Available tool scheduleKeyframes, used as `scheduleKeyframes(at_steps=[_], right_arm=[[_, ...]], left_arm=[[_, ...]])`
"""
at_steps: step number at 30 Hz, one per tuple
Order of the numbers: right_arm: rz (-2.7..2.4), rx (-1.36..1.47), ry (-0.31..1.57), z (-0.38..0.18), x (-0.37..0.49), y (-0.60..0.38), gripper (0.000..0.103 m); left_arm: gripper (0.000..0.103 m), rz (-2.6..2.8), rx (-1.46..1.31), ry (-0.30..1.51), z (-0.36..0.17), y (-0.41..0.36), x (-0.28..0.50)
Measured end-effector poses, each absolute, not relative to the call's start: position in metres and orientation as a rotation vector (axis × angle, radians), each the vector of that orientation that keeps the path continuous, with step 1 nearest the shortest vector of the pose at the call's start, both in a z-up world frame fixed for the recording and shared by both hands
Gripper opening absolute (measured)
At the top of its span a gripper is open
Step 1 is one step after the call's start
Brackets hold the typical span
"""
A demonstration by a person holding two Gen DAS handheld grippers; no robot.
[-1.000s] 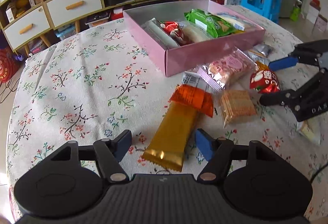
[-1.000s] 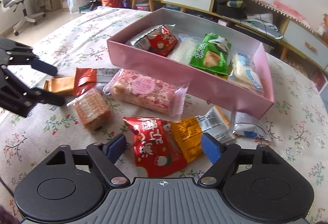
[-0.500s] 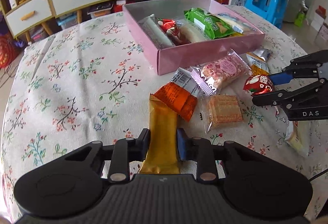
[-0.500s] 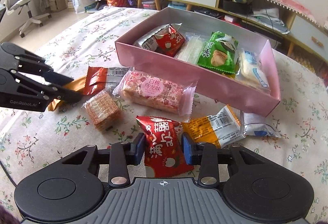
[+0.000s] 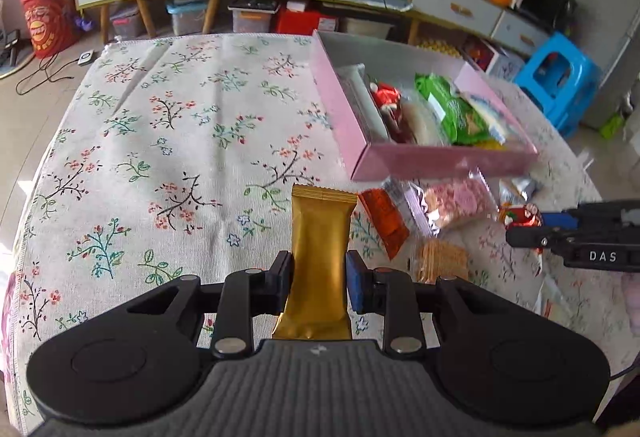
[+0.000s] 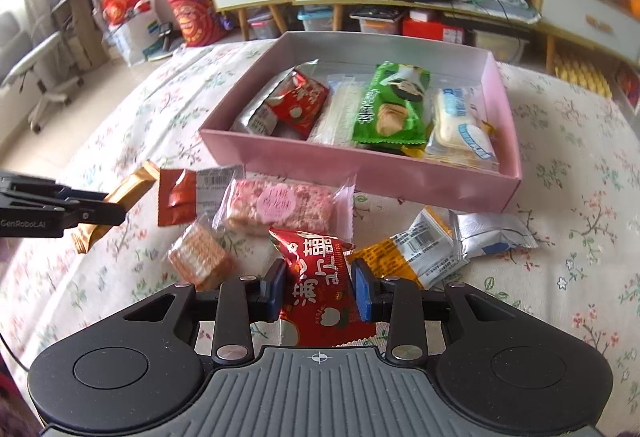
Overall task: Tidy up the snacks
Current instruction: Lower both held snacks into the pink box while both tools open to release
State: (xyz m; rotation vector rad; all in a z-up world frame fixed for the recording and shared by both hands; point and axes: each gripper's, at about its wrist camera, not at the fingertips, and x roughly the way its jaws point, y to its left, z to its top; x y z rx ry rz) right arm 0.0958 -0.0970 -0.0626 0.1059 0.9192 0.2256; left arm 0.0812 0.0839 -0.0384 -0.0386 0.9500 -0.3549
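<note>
Several packets already lie in the pink box (image 6: 360, 173) at upper centre. The left gripper (image 5: 318, 277) pinches a gold bar (image 5: 320, 237), the right gripper (image 6: 318, 291) a red packet (image 6: 316, 277); five snacks wait on the tablecloth (image 5: 160, 141) below the box

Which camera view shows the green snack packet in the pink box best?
The right wrist view: the green snack packet lies face-up with its printed front readable inside the pink box. In the left wrist view the packet appears blurred, foreshortened and partly hidden by the box wall.
</note>
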Motion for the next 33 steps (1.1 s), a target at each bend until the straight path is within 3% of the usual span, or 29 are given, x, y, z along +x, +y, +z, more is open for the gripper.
scheduleKeyframes(at_steps=[18,33], right_arm=[[0.142,0.475,0.793,-0.019,0.135,-0.15,0.033],[-0.009,0.605,0.718,-0.041,0.181,-0.173,0.033]], left_arm=[[0.026,-0.323,-0.24,0.85,-0.016,0.044,0.122],[0.026,-0.324,-0.294,0.764,-0.035,-0.023,0.159]])
